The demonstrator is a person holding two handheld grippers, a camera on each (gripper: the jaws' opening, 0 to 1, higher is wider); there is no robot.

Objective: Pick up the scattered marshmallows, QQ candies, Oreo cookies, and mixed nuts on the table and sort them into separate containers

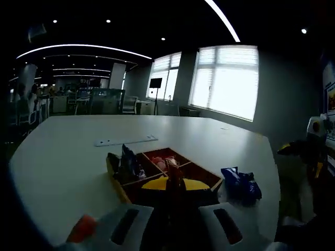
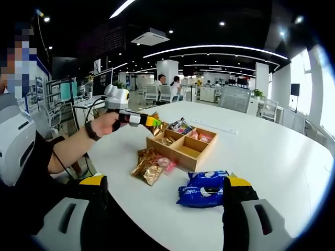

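Note:
A wooden compartment box [image 2: 191,152] stands mid-table, with candy packets in its far cells and nut packets in the near left cell. My left gripper [image 2: 153,122] hovers at the box's left corner, jaws shut on a small gold-brown packet [image 2: 156,128]. In the left gripper view the same gripper [image 1: 175,184] is over the box [image 1: 196,172], with the thin packet [image 1: 171,167] sticking up between its yellow tips. A blue Oreo pack [image 2: 201,188] [image 1: 241,185], gold nut packets [image 2: 146,166] and a pink candy [image 2: 165,163] lie loose on the table. My right gripper [image 2: 166,181] is wide open, holding nothing, just short of them.
A white strip [image 2: 217,127] [image 1: 125,141] lies on the white table [image 2: 272,157] beyond the box. The person's forearm [image 2: 73,144] reaches in from the left. The right gripper [image 1: 306,149] shows at the right table edge. Office desks and chairs stand behind.

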